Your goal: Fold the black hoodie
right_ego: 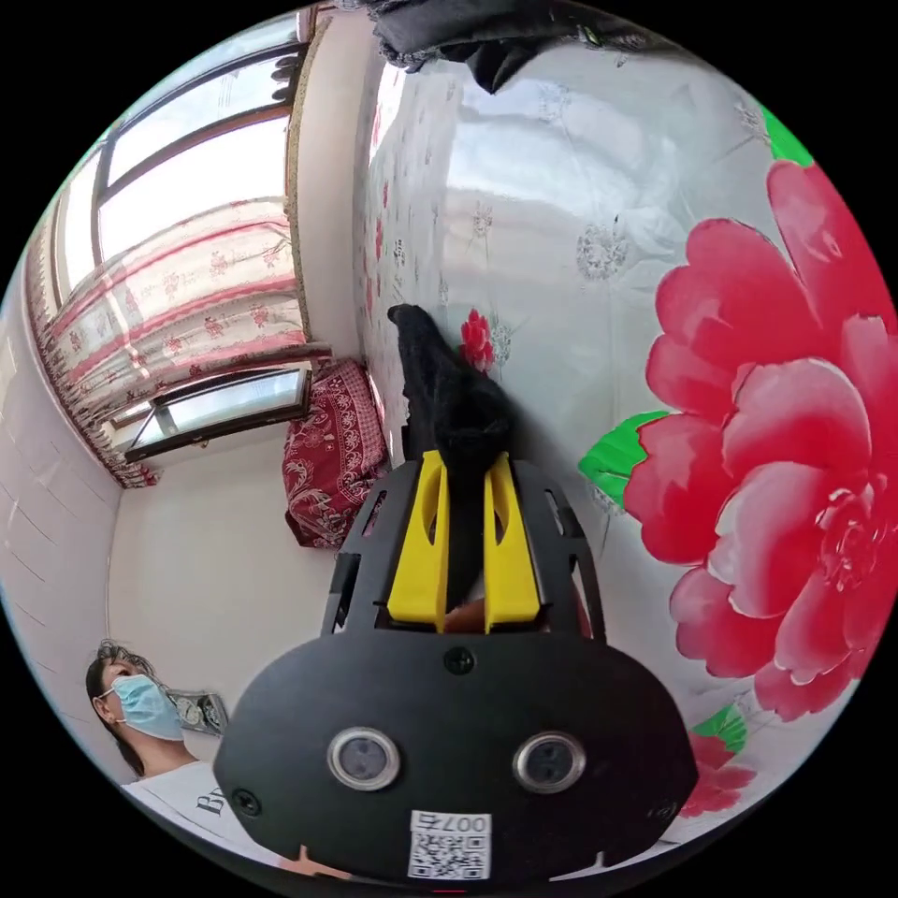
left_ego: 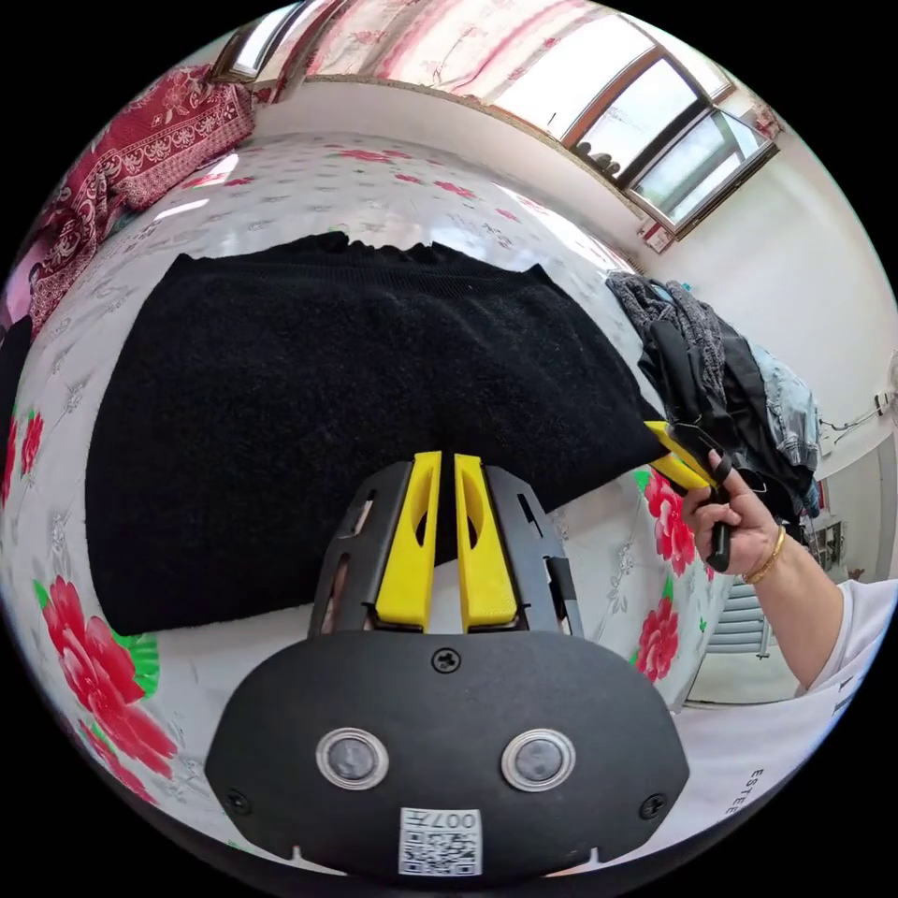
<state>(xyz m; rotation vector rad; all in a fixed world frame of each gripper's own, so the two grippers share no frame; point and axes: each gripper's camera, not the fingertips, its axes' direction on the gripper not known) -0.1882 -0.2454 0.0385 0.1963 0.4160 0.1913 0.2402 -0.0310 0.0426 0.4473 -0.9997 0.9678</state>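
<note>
The black hoodie (left_ego: 355, 374) lies folded flat on the flowered bedsheet (left_ego: 281, 196). My left gripper (left_ego: 447, 463), with yellow jaws nearly together, pinches the hoodie's near edge at its middle. The right gripper (left_ego: 675, 447), held in a person's hand (left_ego: 739, 524), grips the hoodie's right corner. In the right gripper view the yellow jaws of my right gripper (right_ego: 465, 463) are shut on a bunched black edge of the hoodie (right_ego: 440, 383), seen edge-on against the sheet.
A pile of dark and grey clothes (left_ego: 720, 374) lies at the bed's right side, and a red patterned cloth (left_ego: 140, 140) at the far left. Windows (left_ego: 655, 122) run behind the bed. A person wearing a mask (right_ego: 140, 711) stands by the wall.
</note>
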